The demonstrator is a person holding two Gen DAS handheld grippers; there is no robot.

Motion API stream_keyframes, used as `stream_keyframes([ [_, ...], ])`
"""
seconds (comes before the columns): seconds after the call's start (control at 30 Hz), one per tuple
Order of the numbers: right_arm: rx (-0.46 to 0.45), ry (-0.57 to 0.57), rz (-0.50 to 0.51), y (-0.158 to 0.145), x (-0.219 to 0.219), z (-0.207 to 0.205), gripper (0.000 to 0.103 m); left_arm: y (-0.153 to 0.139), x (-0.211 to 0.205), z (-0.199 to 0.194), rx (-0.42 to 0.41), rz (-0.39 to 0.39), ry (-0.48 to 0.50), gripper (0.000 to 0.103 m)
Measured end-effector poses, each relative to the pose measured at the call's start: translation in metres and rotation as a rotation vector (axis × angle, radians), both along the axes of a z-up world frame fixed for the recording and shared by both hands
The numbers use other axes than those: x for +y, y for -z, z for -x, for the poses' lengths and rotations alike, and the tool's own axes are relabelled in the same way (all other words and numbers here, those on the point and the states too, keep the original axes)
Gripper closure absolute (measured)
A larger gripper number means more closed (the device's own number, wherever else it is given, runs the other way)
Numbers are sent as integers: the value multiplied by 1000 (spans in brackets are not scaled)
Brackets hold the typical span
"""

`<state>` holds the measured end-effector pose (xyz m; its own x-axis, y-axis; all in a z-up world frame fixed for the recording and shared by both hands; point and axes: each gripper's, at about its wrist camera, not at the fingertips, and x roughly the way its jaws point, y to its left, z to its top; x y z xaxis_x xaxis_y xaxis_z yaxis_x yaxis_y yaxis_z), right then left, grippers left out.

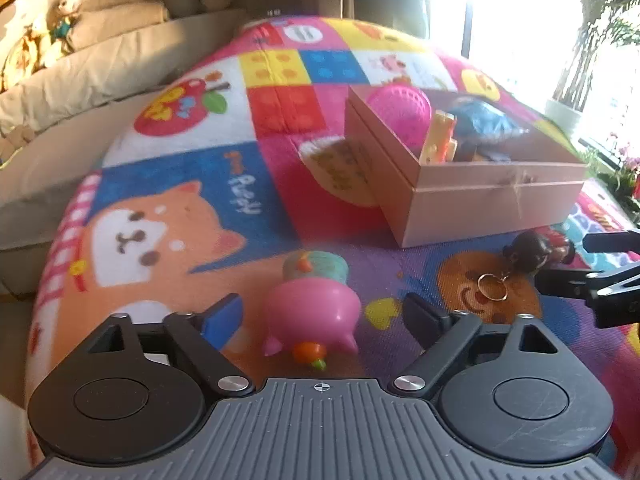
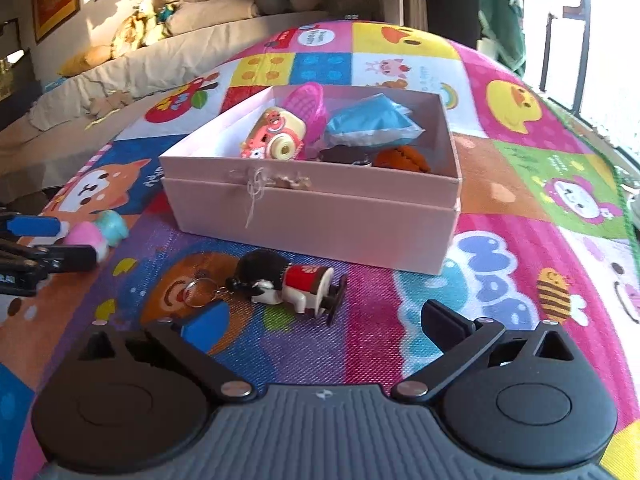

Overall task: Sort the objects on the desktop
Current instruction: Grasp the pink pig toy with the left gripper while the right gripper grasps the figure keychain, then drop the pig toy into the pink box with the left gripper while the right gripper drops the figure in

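Left tongs (image 1: 320,316) spread, straddling the pink-and-teal plastic pot toy (image 1: 314,304) lying on the play mat (image 1: 240,184), pads clear of it. Long axis runs straight away from the tongs, teal end far, orange tip near. Risk: rounded belly squirts out on closing. Right tongs (image 2: 320,326) spread, empty, black-haired figurine keychain (image 2: 288,284) just ahead

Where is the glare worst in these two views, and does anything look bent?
Left wrist view: window at top right blown out white, washing over the box; mat bulges from fisheye. Right wrist view: glare only at the right edge; box sharp, mat domed.
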<state>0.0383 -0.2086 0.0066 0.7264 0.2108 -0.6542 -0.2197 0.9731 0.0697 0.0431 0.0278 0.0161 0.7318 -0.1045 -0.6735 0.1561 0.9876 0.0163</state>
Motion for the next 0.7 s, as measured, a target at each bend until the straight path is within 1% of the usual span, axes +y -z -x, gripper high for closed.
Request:
stream_keyframes([
  [0.03, 15, 7, -35, 0, 0, -1, 1, 3, -1, -3, 9, 1, -6, 19],
  [0.1, 33, 14, -86, -1, 3, -3, 0, 6, 0, -4, 7, 17, -22, 22],
  [0.17, 31, 23, -79, -1, 10, -7, 0, 4, 3, -3, -3, 26, -25, 44],
  [0.2, 34, 26, -75, -1, 13, -10, 0, 3, 5, -2, -5, 32, -27, 48],
  [0.23, 36, 33, -68, 0, 17, -13, 0, 2, 7, -1, -4, 36, -27, 48],
  [0.3, 30, 35, -44, 0, 23, -17, 7, 2, 10, 4, -5, 41, -28, 48],
  [0.37, 21, 7, -4, -2, 30, -18, 28, 1, 11, 10, -3, 36, -21, 48],
  [0.43, 29, -28, 13, -5, 31, -17, 37, 0, 12, 18, 0, 30, -3, 49],
  [0.53, 47, -98, -4, -15, 24, -10, 37, -9, 10, 30, -9, 25, 22, 49],
  [0.6, 15, -138, 10, -31, 18, 0, 37, -28, 6, 37, -54, 30, 51, 49],
  [0.67, -76, -154, 25, -61, 9, 15, 37, -57, -2, 43, -146, 19, 88, 49],
  [0.7, -141, -155, 30, -80, 4, 22, 37, -70, -7, 44, -193, 13, 105, 49],
])
